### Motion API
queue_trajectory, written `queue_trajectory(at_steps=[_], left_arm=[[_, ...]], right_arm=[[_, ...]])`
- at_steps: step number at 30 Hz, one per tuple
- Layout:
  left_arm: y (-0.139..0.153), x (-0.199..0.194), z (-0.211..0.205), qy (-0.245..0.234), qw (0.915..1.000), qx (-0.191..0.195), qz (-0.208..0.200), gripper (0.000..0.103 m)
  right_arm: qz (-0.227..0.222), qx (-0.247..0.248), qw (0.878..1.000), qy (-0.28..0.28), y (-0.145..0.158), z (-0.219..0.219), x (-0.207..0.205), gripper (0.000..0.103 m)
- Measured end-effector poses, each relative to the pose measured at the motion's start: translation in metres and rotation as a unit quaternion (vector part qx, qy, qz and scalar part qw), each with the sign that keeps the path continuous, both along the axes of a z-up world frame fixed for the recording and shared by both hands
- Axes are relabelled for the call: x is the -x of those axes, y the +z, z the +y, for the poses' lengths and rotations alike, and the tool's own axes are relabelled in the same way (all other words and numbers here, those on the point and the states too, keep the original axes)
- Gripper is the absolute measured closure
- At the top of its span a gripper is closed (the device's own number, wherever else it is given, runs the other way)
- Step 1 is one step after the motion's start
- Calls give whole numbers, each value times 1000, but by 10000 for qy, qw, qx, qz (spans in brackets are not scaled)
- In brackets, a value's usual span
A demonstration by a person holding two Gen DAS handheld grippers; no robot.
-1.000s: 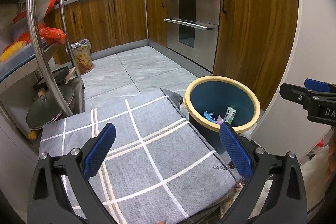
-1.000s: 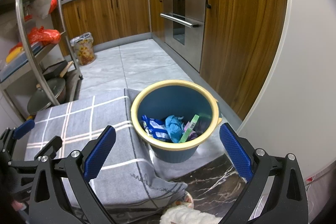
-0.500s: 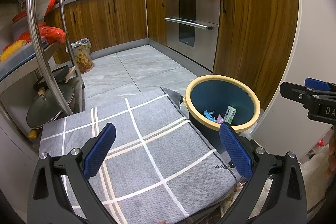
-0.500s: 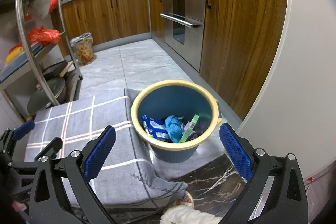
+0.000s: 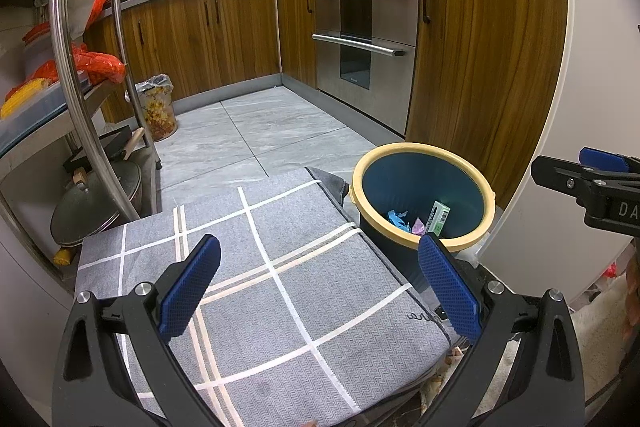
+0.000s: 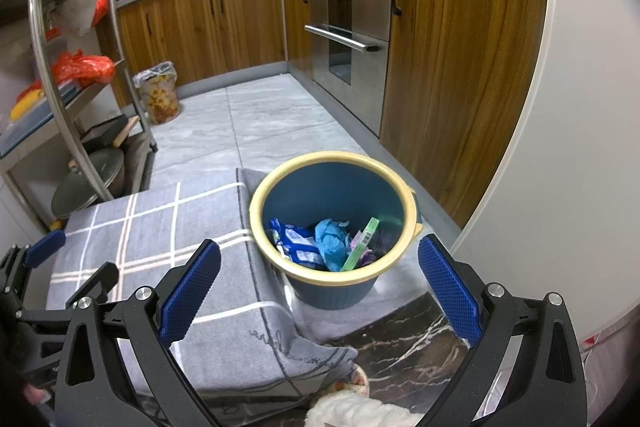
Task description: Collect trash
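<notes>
A blue bin with a yellow rim (image 6: pixel 402 187) stands on the floor beside a table; it also shows in the left wrist view (image 5: pixel 362 171). Inside lie a blue crumpled wrapper (image 6: pixel 330 241), a blue-white packet (image 6: pixel 294 239) and a green carton (image 6: pixel 362 245), which the left wrist view (image 5: pixel 439 215) also shows. My right gripper (image 6: pixel 318 285) is open and empty above the bin's near side. My left gripper (image 5: pixel 318 285) is open and empty over the grey checked tablecloth (image 5: pixel 256 267), left of the bin.
A metal shelf rack (image 5: pixel 72 67) with pots and red bags stands at the left. A small lined bin (image 5: pixel 154 107) sits on the grey tile floor. Wooden cabinets and an oven (image 5: pixel 360 43) line the back. A white wall (image 6: pixel 560 147) is at the right.
</notes>
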State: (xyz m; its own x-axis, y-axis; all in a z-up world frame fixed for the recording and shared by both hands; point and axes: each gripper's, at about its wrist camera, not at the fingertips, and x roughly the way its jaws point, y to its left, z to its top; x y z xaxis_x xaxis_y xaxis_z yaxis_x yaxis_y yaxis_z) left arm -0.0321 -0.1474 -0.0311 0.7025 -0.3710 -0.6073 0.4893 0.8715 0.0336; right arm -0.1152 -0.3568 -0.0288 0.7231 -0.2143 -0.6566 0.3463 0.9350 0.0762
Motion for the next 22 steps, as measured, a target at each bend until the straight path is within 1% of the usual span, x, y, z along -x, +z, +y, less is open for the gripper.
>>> queue_trajectory(at_steps=[9,13,16,19,22], left_arm=[[0,1,1,-31,10000,-37,-42,6],[1,5,-1,-121,9997,-154,-173,6],[2,6,-3,-224,9995,-173,-141,5],[2,7,-2,-191,9994,-237,-136,5],[4,4,4,-82,9997,-196,-110,5]], right_arm=[[7,0,10000,-11,-1,1,1,5],[5,-7,10000,-14,-1,0,1,5],[8,-9,10000,-3,-1,-1,1,5],[8,2,10000,0,-1,-1,0,5],[40,20,10000,-11,-4,2,1,5]])
